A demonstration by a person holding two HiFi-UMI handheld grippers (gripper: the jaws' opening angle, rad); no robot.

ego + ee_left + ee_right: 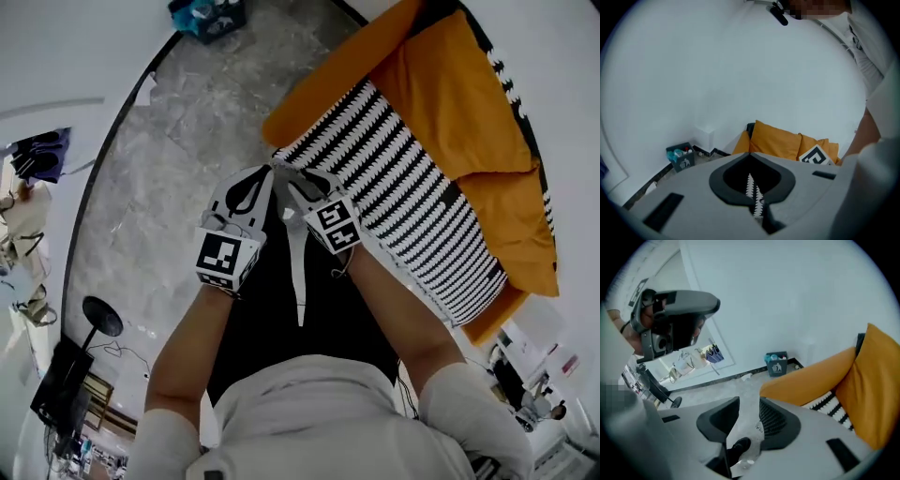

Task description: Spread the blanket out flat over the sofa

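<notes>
Blanket corner sits pinched in the closed left gripper, while the right gripper gapes empty beside it. Beyond, the striped cloth lies along the orange sofa. Pulled by one corner only, it may bunch or drag askew.

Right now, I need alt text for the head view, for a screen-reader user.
From above, a person holds the left gripper and right gripper side by side at the corner of a black-and-white zigzag blanket lying on an orange sofa. Grey stone floor fills the left, with a blue bin at the top edge.
</notes>
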